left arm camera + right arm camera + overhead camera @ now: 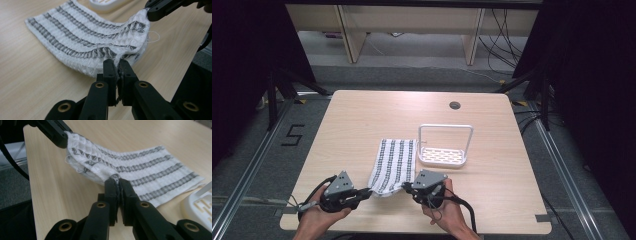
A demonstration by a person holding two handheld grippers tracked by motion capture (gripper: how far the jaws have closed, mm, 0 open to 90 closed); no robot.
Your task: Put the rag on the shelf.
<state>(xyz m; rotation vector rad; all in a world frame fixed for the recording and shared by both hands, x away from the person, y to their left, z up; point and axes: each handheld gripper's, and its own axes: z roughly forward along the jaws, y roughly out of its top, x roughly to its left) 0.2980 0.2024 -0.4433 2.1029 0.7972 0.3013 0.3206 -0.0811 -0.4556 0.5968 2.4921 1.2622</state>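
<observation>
A white towel with dark stripes (393, 162) lies on the wooden table (362, 115), its near edge lifted off the surface. My left gripper (368, 191) is shut on the near left corner; in the left gripper view the jaws (117, 62) pinch the towel's hem (75, 32). My right gripper (406, 186) is shut on the near right corner, and the right gripper view has its jaws (117, 180) clamped on the towel's edge (150, 167). Each gripper view also catches the other gripper's tip on the cloth, the right gripper (150, 11) and the left gripper (60, 137). The far end of the towel rests flat.
A white slotted tray with a tall handle (445, 126) stands just right of the towel's far end, its rim (200, 205) close to the cloth. A round cable hole (455, 105) sits near the table's far edge. A person's hands hold both grippers at the front edge.
</observation>
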